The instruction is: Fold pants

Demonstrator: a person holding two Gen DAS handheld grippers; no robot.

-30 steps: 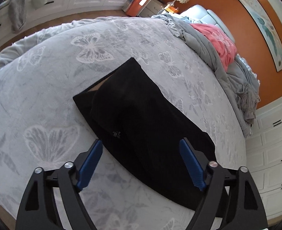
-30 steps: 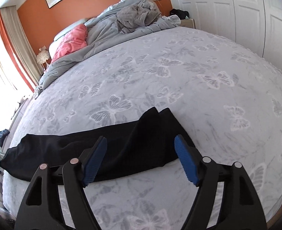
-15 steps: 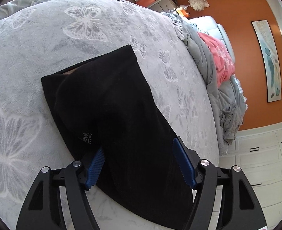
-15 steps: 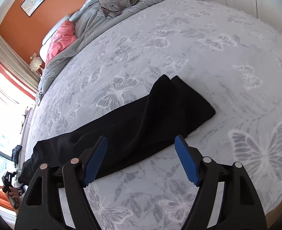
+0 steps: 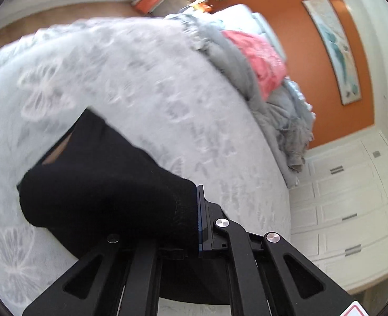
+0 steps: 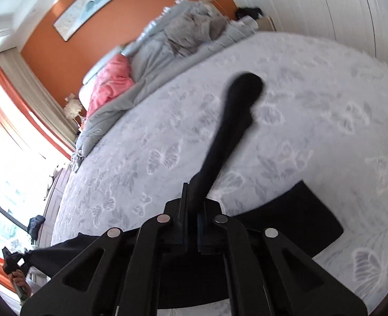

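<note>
Both ends are pinched now: the left hand-held gripper (image 5: 197, 218) just snapped closed on the wide end of the black pants (image 5: 101, 184), and the right hand-held gripper (image 6: 194, 210) just clamped the leg end, a narrow strip of cloth sticking out past its jaws. The rest of the pants lies on the butterfly blanket on the bed (image 6: 312, 84). Main worry imo: each grip may only have the top layer, so lifting could peel the legs apart and wreck the fold. Pulling unevenly would twist it. The gray comforter (image 6: 183, 34) and pink blanket (image 6: 112, 79) at the far end look well clear
</note>
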